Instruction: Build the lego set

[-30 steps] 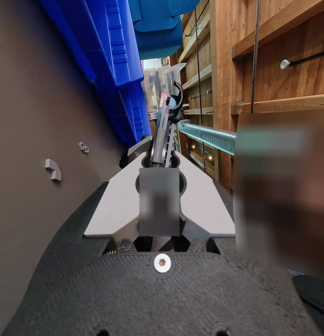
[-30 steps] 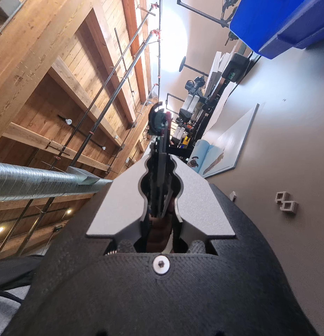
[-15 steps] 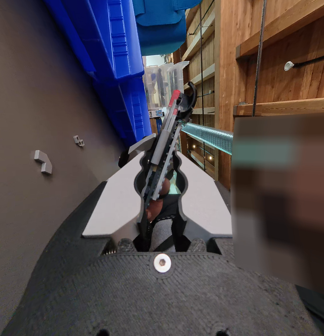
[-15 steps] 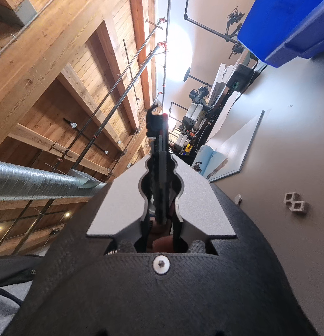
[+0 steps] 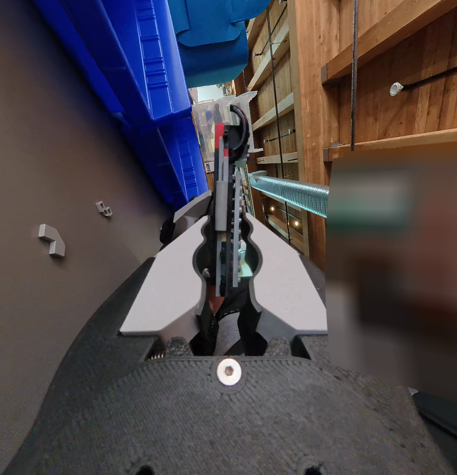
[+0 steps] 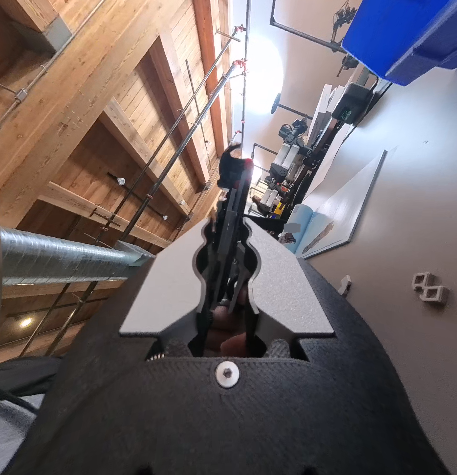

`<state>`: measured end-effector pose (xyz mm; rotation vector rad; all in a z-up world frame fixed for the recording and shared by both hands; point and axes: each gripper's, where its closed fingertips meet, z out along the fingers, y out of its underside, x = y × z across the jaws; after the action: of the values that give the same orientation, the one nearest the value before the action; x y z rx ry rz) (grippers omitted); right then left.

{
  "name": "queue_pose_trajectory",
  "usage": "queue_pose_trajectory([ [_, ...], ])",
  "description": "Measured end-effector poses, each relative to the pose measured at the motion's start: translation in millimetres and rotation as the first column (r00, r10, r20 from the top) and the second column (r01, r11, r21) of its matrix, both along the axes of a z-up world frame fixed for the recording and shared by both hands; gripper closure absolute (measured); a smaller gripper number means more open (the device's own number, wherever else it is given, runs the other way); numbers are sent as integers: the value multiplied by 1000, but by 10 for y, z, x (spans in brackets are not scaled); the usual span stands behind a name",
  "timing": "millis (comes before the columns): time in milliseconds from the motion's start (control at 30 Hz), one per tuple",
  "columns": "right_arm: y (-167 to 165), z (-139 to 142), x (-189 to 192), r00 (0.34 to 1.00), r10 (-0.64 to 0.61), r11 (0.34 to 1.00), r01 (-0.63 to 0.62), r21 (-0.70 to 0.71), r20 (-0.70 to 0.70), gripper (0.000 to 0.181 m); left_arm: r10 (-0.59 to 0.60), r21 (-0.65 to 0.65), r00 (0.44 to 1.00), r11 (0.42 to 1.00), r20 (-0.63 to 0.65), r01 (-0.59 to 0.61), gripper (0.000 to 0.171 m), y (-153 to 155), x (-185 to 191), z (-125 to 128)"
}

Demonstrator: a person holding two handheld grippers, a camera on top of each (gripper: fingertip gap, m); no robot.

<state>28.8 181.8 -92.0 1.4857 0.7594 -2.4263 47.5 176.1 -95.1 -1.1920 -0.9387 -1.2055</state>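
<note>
A thin Lego assembly (image 5: 226,205) of grey and black plates, with red tips and a black curved piece at its far end, stands edge-on between the fingers of my left gripper (image 5: 227,218), which is shut on it. My right gripper (image 6: 227,221) is shut on the same assembly (image 6: 232,203), held above the brown table (image 5: 42,128). One finger of the other gripper (image 5: 192,208) shows just behind the assembly in the left wrist view. A person's fingers show behind the jaws in both views.
A loose grey L-shaped piece (image 5: 51,240) and a small grey piece (image 5: 104,208) lie on the table; in the right wrist view a grey two-hole piece (image 6: 250,290), a small piece (image 6: 345,285) and an open instruction booklet (image 6: 325,231). Blue bins (image 5: 135,77) line the table's far edge. My left and right fingertips are right by each other.
In the left wrist view the assembly tilted to the right half a second ago and now stands straight again. In the right wrist view it leans slightly more to the right. Both grippers stay shut.
</note>
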Motion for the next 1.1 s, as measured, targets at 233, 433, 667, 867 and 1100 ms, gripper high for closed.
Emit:
queue_pose_trajectory([
  [233, -49, 11, -35, 997, 82, 996, -82, 43, -5, 142, -10, -52, 998, 999, -62, 7, 151, -50, -15, -51],
  [433, -77, -36, -63, 994, 105, 986, -107, 127, 20, 157, -58, -113, 987, 993, -147, 42, 151, -51, 45, -71],
  [667, -62, -36, -61, 992, 122, 986, -124, 113, 22, 157, -99, -138, 973, 988, -209, 71, 147, -59, 55, -35],
  [867, -45, 0, -56, 991, 130, 987, -130, 96, 7, 158, -111, -68, 980, 993, -167, 101, 137, -74, 47, 57],
  [1100, -58, -4, -54, 992, 129, 985, -129, 116, 6, 158, -100, -80, 980, 993, -170, 88, 149, -67, 28, -2],
])
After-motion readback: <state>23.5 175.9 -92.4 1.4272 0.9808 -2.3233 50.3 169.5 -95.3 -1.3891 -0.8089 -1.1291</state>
